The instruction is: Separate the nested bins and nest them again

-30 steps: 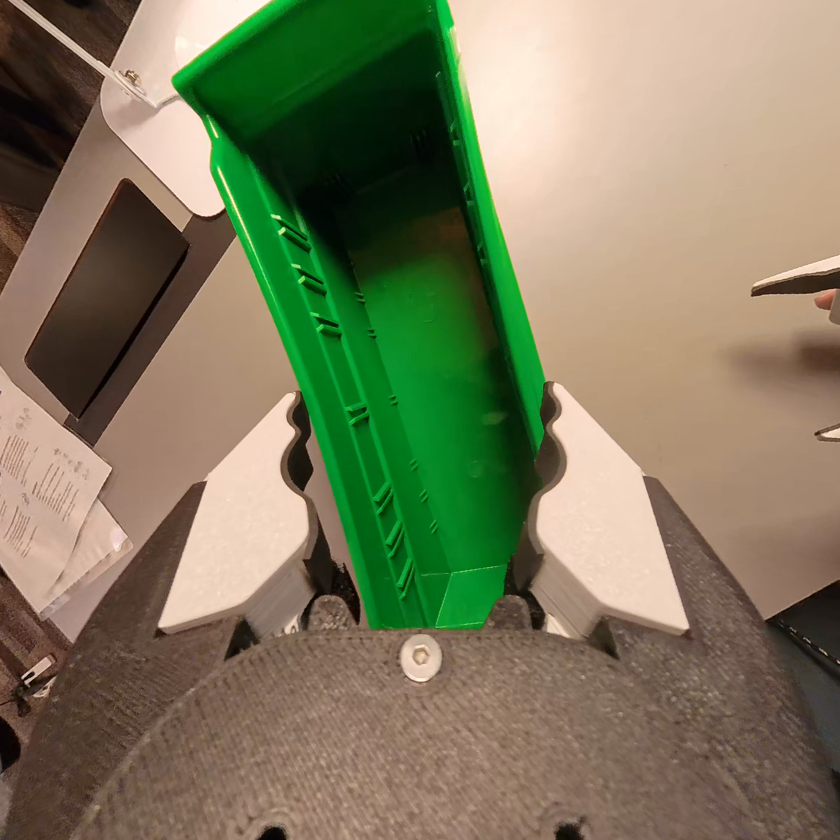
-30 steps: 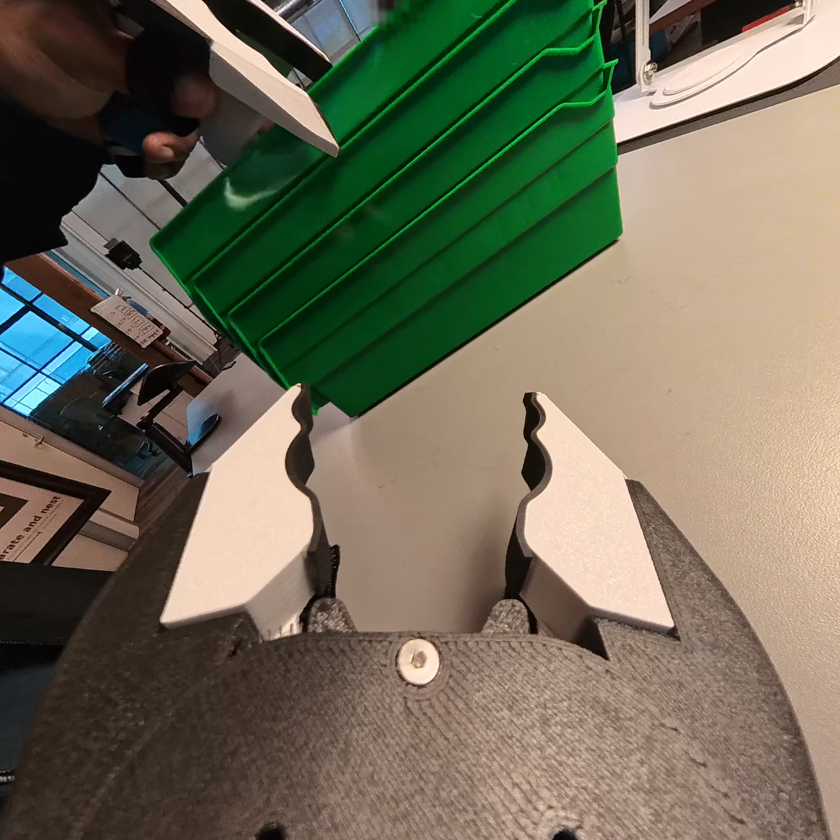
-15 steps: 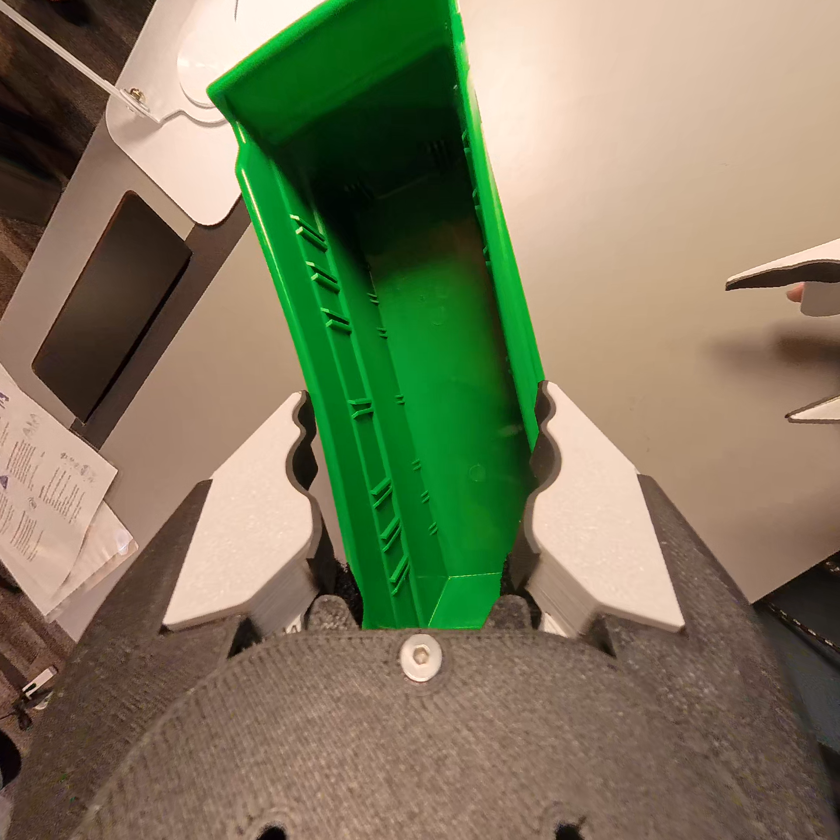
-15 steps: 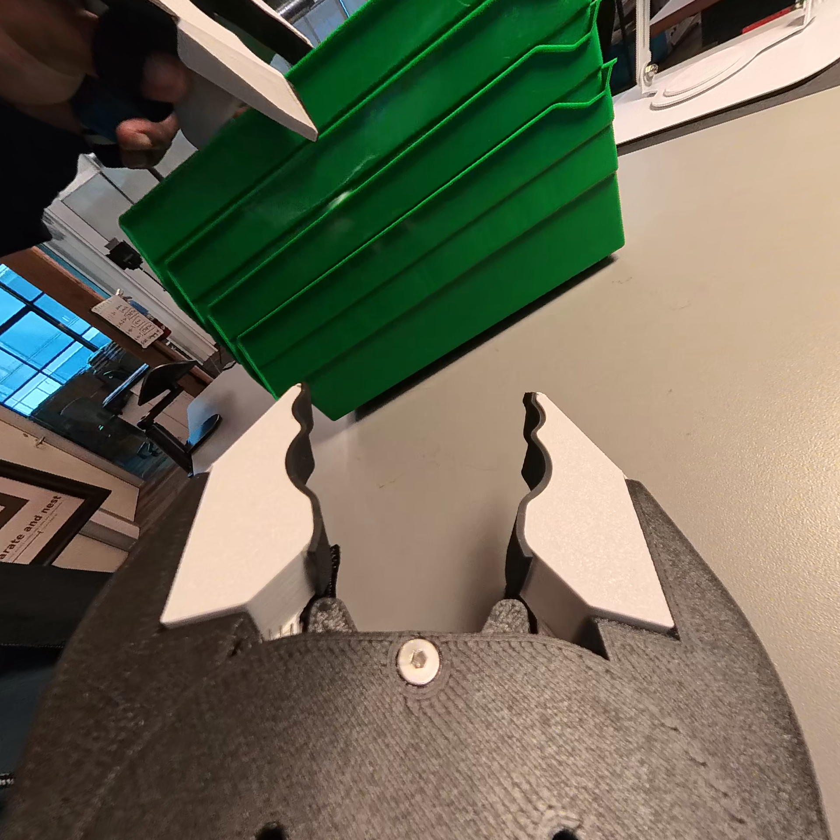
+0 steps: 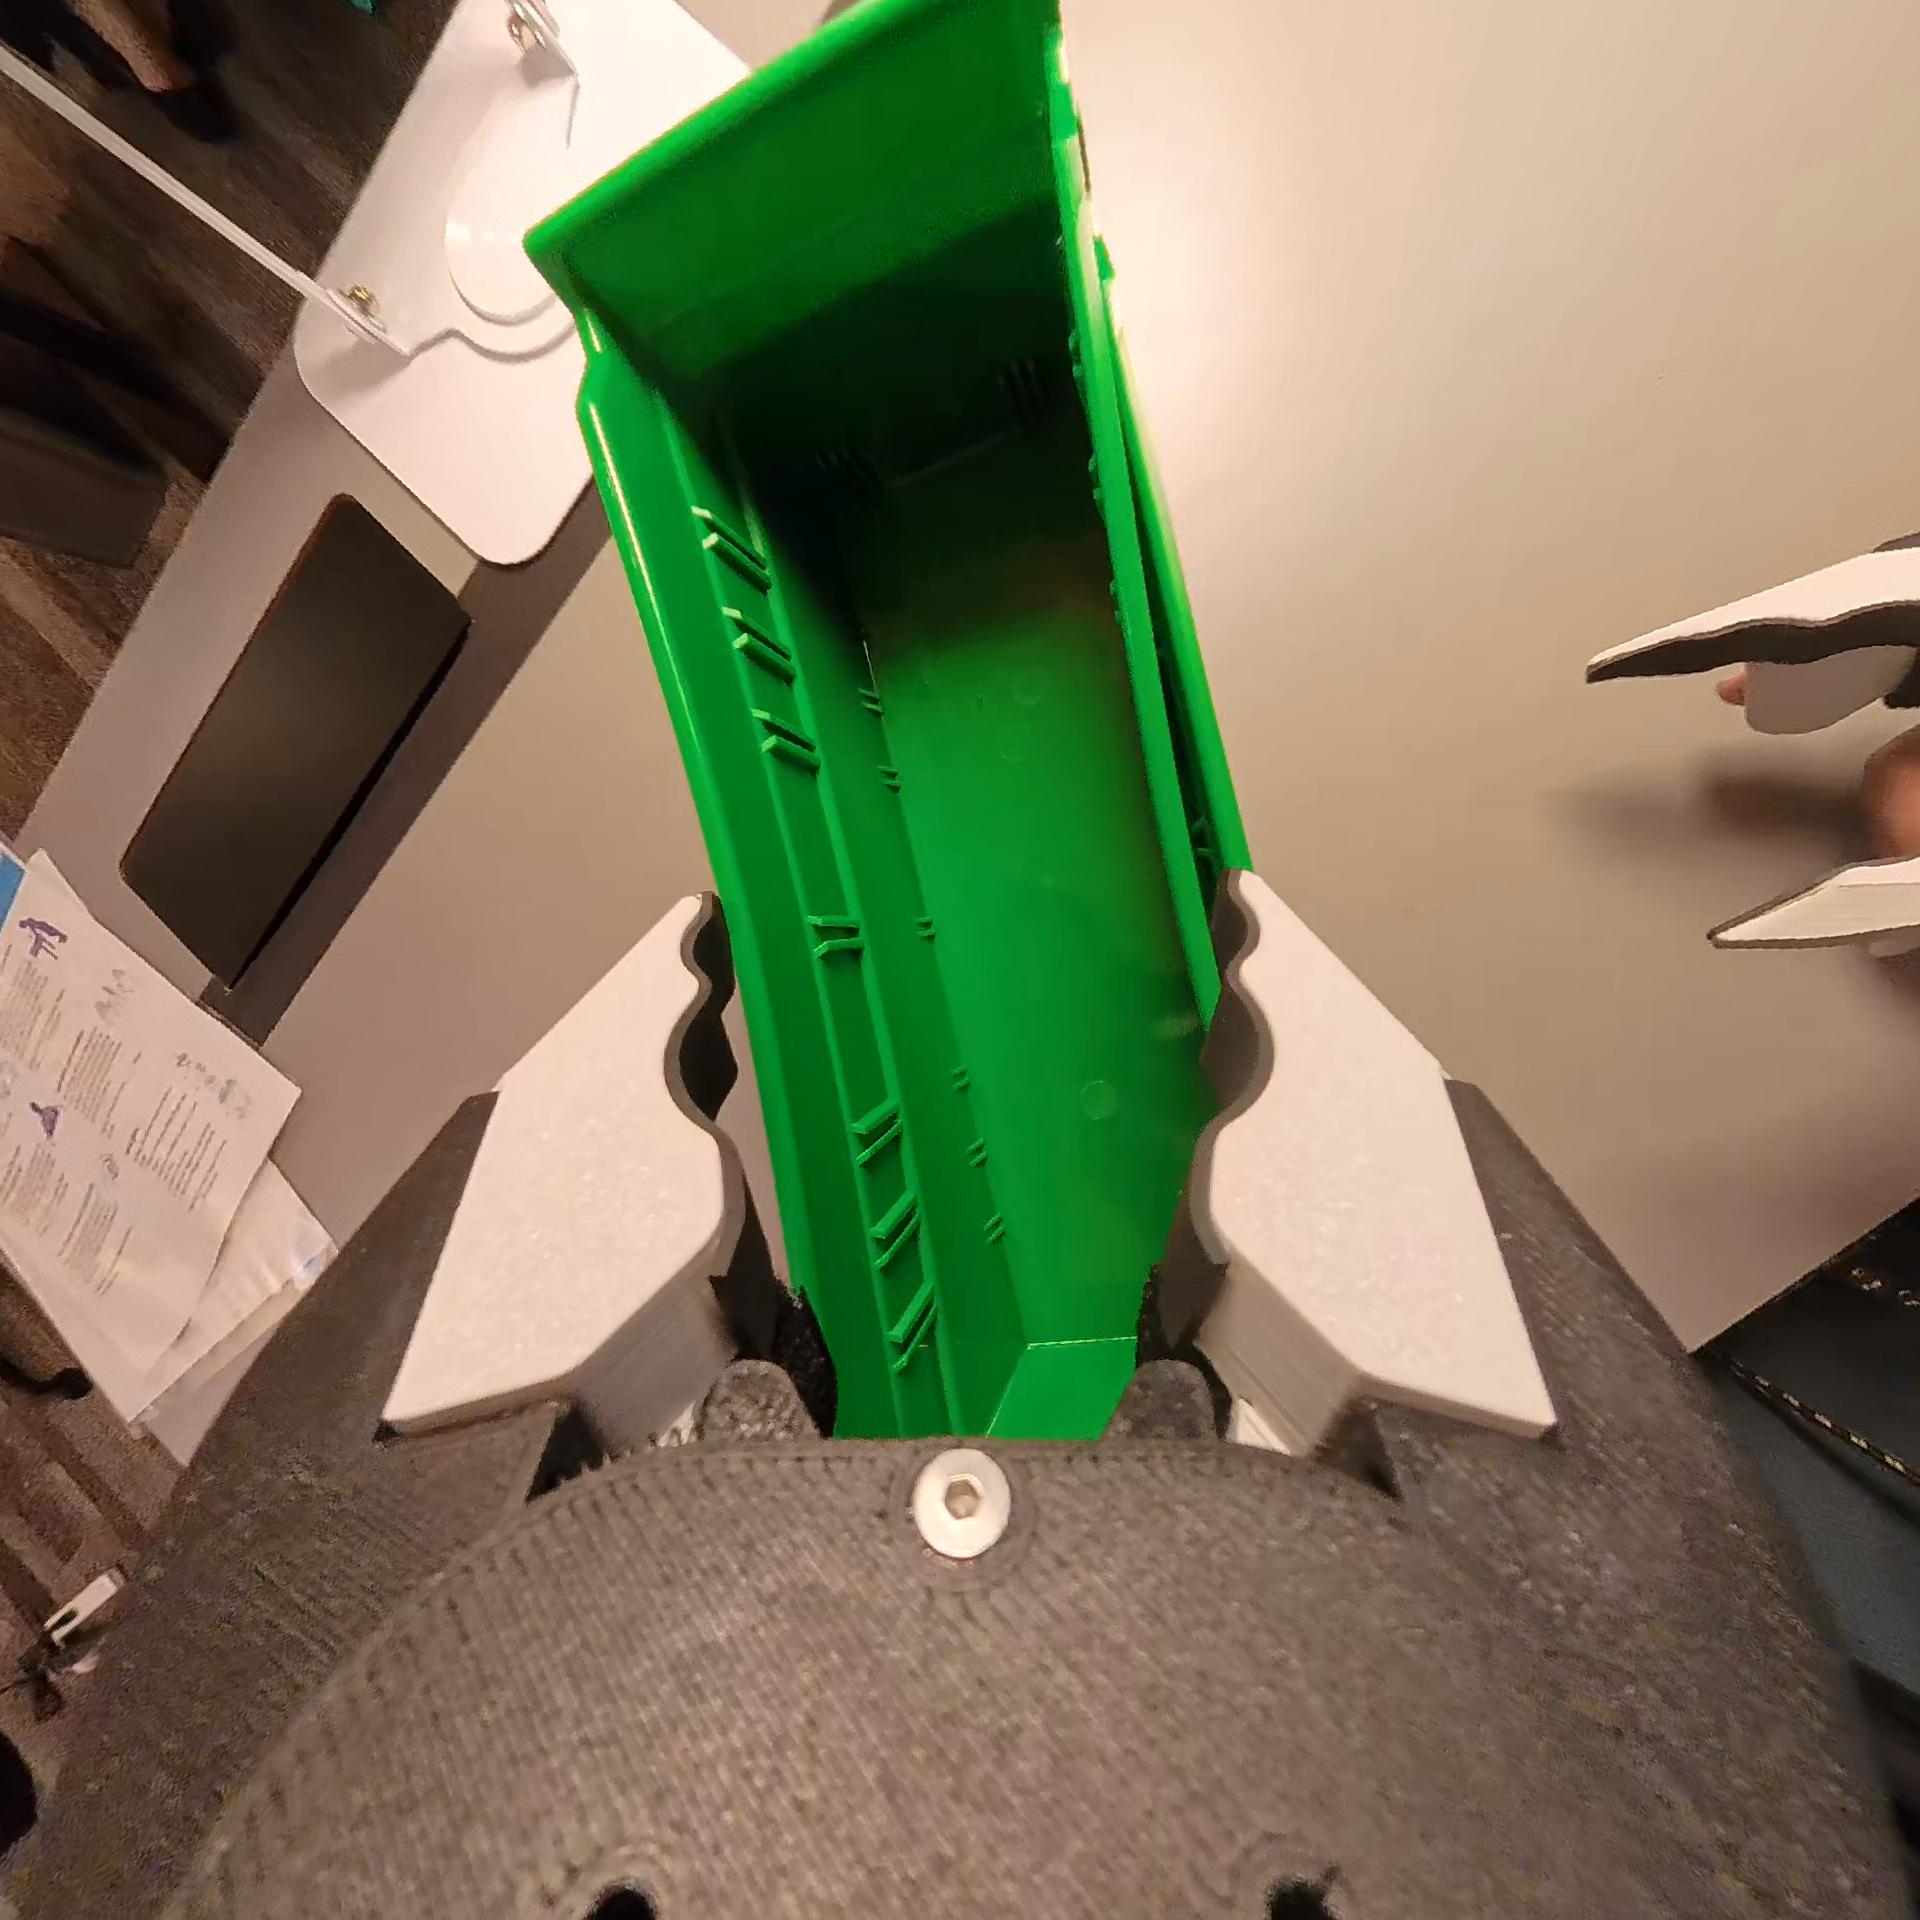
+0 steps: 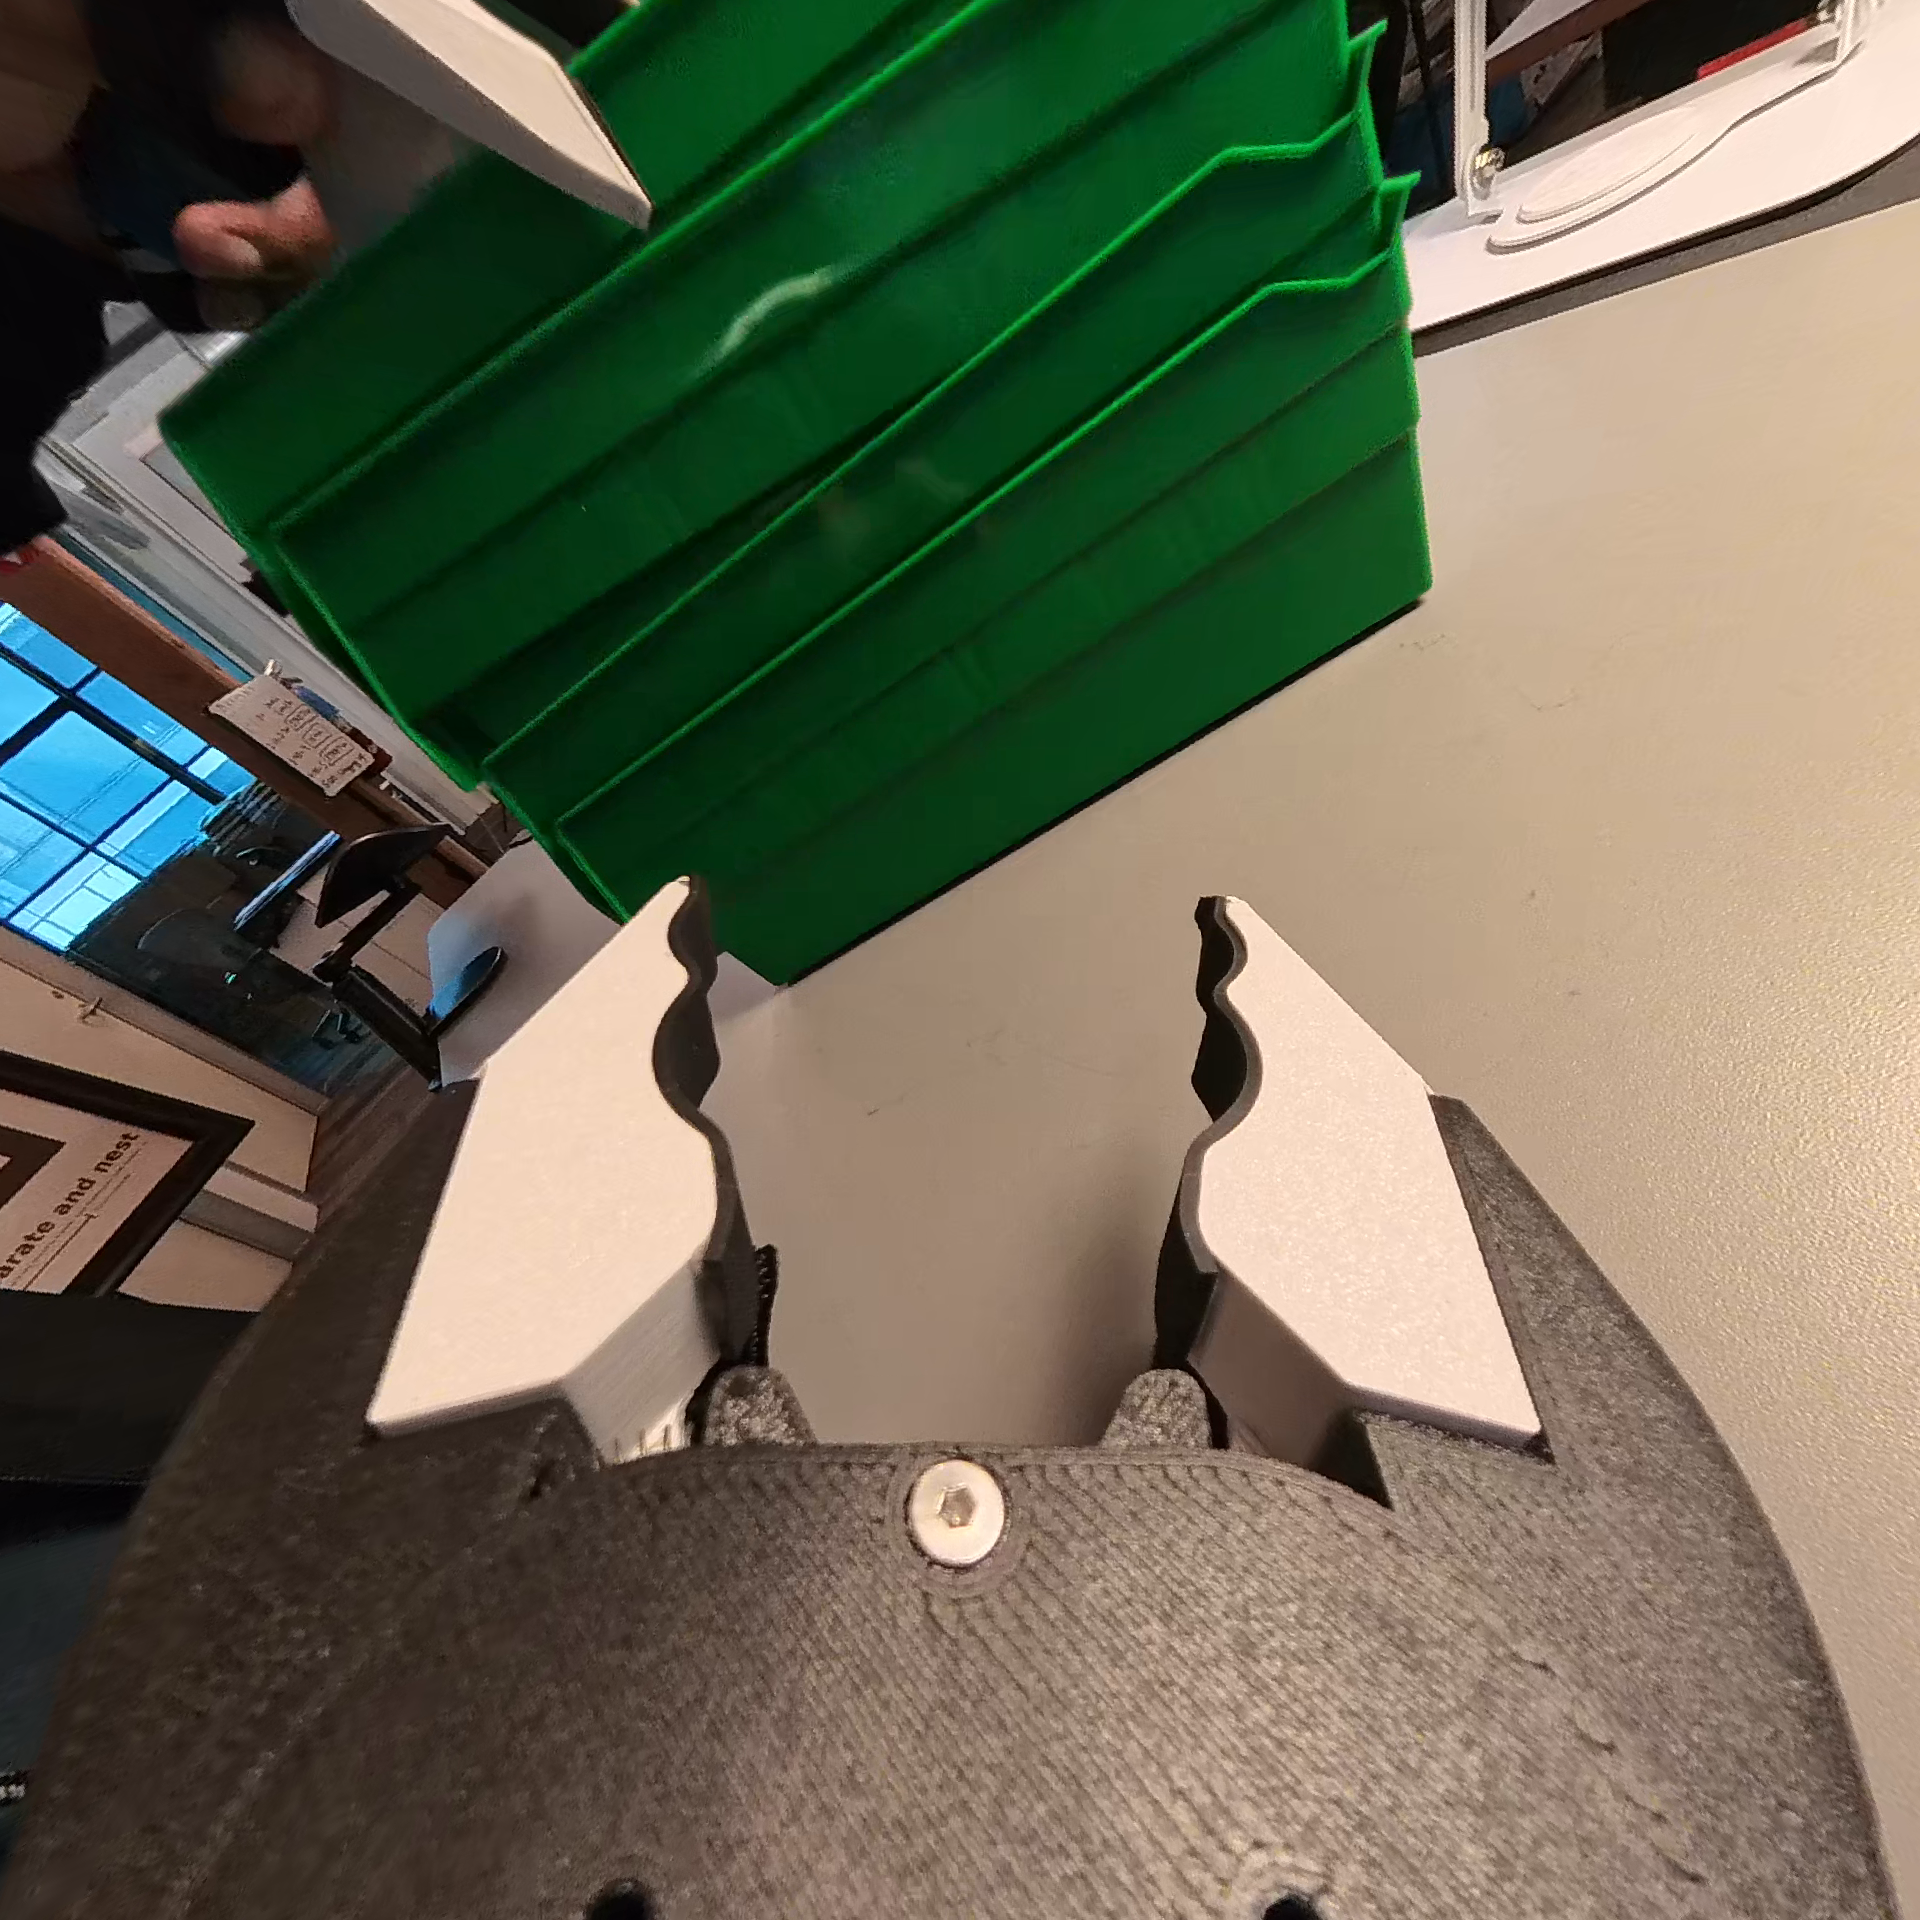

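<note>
While the nested green bins (image 6: 831,499) are sitting tilted on the table (image 6: 1558,831), the left gripper (image 5: 971,997) is clamping the top bin's walls, likely for lifting; right gripper (image 6: 951,997) is waiting spread, empty.

My fingers (image 6: 582,1143) are matt white plastic on a rough, layered dark grey body (image 6: 935,1714) with a shiny metal screw (image 6: 956,1510); green bins (image 6: 883,499) smooth glossy plastic; table (image 6: 1558,831) matt.
</note>
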